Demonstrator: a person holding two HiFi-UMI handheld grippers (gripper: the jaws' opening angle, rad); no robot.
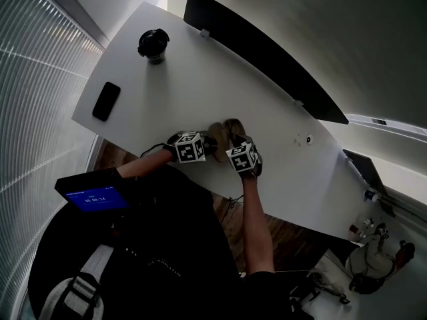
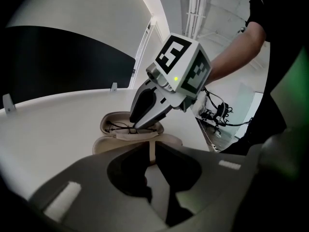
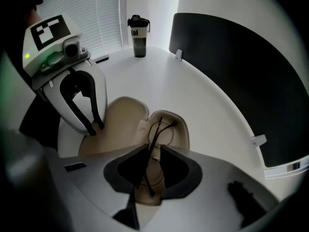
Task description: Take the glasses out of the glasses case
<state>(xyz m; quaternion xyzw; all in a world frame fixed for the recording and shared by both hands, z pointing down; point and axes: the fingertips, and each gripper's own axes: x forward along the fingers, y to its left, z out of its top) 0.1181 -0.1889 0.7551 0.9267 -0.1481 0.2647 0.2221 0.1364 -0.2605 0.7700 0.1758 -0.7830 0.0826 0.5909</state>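
Note:
A beige glasses case (image 1: 218,131) lies open near the front edge of the white table (image 1: 200,79). Thin black-framed glasses (image 3: 157,127) rest in its tray (image 3: 182,132). My right gripper (image 3: 153,149) reaches into the tray, shut on the glasses frame where it passes between the jaws. In the left gripper view the right gripper (image 2: 137,126) comes down over the glasses (image 2: 116,127). My left gripper (image 2: 151,146) is shut on the edge of the case lid (image 2: 169,140), which lies flat. The right gripper view shows the left gripper (image 3: 94,127) at the lid (image 3: 118,115).
A black bottle (image 1: 153,45) stands at the far left of the table and a dark phone (image 1: 106,101) lies near the left edge. A long black panel (image 1: 267,52) runs along the back edge. A person's arms reach over the front edge.

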